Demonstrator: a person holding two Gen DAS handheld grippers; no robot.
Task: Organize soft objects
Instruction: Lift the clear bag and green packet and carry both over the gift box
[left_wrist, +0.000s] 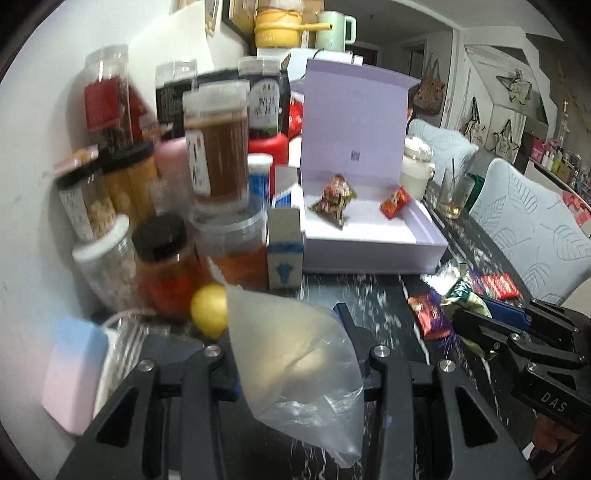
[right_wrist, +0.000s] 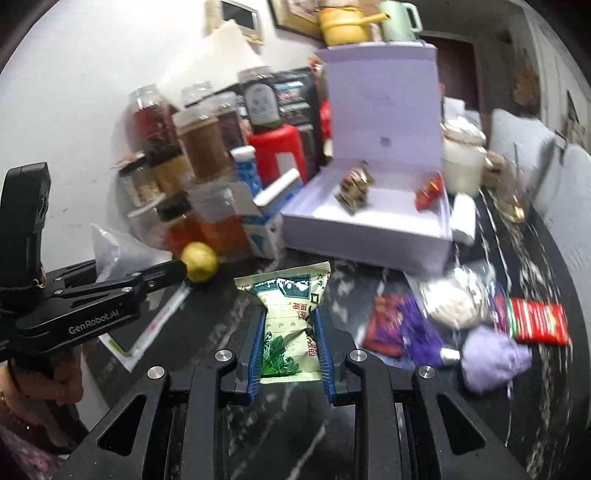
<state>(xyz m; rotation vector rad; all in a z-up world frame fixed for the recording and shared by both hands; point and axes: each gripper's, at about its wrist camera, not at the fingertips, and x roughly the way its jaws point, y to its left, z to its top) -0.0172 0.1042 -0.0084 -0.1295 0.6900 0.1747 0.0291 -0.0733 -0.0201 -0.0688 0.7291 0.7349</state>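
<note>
Two packets held: left gripper (left_wrist: 295, 354) clenched on a clear plastic bag (left_wrist: 295, 354), right gripper (right_wrist: 290, 332) clenched on a green-white snack packet (right_wrist: 290, 321). Ahead of both, an open lilac box (left_wrist: 369, 236) on the dark marbled table (left_wrist: 380, 317); loose wrappers (right_wrist: 443, 317) right of the right gripper, jars (left_wrist: 218, 147) left against the white wall.

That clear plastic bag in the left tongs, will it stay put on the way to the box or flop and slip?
The clear plastic bag will probably flop: it bulges and sags past the left tongs. The film looks smooth, so it may slip. A pale lump inside might shift. The box stands open.
</note>
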